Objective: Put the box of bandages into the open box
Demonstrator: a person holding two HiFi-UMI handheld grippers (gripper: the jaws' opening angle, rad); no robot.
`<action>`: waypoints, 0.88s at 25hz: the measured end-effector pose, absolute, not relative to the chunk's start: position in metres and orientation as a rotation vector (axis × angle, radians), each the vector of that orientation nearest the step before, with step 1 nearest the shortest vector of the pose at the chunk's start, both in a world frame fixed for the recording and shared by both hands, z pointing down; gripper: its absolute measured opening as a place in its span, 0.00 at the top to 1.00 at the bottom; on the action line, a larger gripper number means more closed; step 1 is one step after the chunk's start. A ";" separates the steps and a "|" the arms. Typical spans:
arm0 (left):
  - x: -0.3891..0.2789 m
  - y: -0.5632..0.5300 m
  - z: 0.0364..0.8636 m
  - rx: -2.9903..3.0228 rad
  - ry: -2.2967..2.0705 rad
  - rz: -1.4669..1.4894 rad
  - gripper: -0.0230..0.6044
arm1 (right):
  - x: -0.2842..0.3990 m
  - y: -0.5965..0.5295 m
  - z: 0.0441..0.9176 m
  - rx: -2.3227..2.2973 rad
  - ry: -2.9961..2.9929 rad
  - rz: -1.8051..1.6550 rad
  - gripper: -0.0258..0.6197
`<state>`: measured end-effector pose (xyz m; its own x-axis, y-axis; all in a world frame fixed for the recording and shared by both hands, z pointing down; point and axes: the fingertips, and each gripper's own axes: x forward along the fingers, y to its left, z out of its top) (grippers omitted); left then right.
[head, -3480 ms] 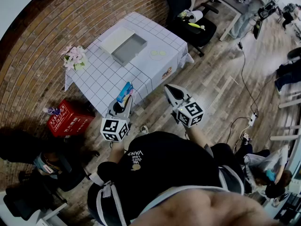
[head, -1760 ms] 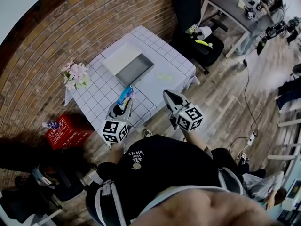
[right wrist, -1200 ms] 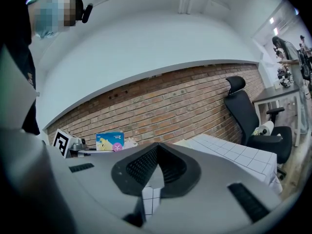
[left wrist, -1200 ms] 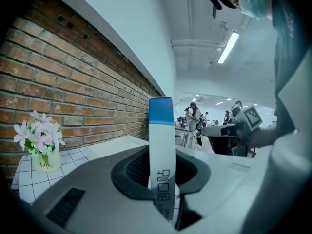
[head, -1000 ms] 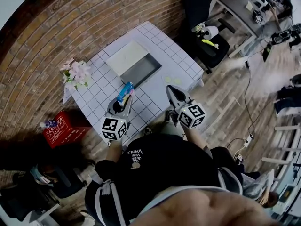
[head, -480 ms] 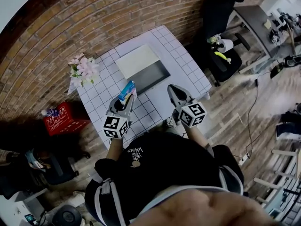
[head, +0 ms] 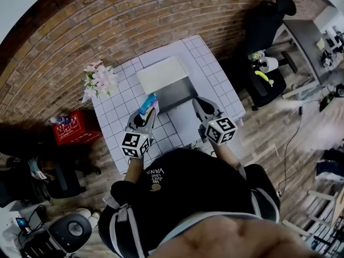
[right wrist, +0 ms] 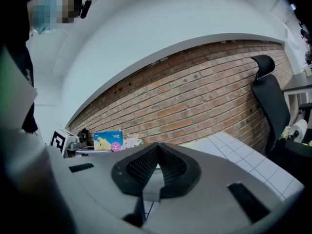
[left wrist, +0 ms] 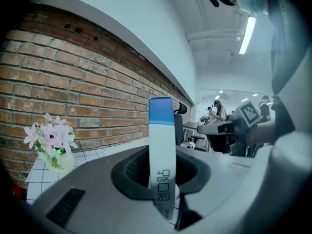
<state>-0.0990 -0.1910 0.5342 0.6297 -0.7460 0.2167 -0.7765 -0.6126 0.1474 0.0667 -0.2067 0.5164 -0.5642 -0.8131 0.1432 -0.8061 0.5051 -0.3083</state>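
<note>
My left gripper (head: 149, 109) is shut on the box of bandages (head: 148, 102), a blue and white carton that stands upright between its jaws above the white gridded table (head: 121, 122). In the left gripper view the carton's narrow edge (left wrist: 161, 150) shows, white with a blue top. The open box (head: 173, 92), grey inside with a white lid (head: 160, 74) folded back, lies just beyond both grippers. My right gripper (head: 202, 103) hovers over the table's right part, jaws shut with nothing between them (right wrist: 157, 149). The carton (right wrist: 108, 140) appears at the left of the right gripper view.
A vase of pink flowers (head: 99, 79) stands at the table's back left corner, against the brick wall (head: 134, 15). A red crate (head: 75, 128) sits on the floor to the left. A black office chair (head: 264, 34) and a desk (head: 309, 42) are at the right.
The person has stepped up to the table, so it now lies right under both grippers. The left gripper still holds the carton; the right stays shut.
</note>
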 end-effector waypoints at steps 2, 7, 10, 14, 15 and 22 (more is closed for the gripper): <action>-0.097 -0.194 0.534 2.612 -1.275 0.198 0.84 | 0.068 -0.213 0.517 -1.428 2.722 -0.541 0.97; -0.090 -0.203 0.536 2.585 -1.326 0.201 0.84 | 0.074 -0.227 0.517 -1.374 2.750 -0.545 0.97; -0.085 -0.208 0.536 2.580 -1.348 0.203 0.84 | 0.077 -0.233 0.517 -1.349 2.761 -0.546 0.97; -0.078 -0.212 0.541 2.574 -1.362 0.241 0.84 | 0.081 -0.240 0.518 -1.325 2.774 -0.556 0.97; -0.077 -0.213 0.542 2.571 -1.364 0.249 0.84 | 0.081 -0.241 0.519 -1.319 2.777 -0.559 0.97; -0.072 -0.221 0.553 2.549 -1.402 0.286 0.84 | 0.089 -0.244 0.526 -1.293 2.798 -0.588 0.97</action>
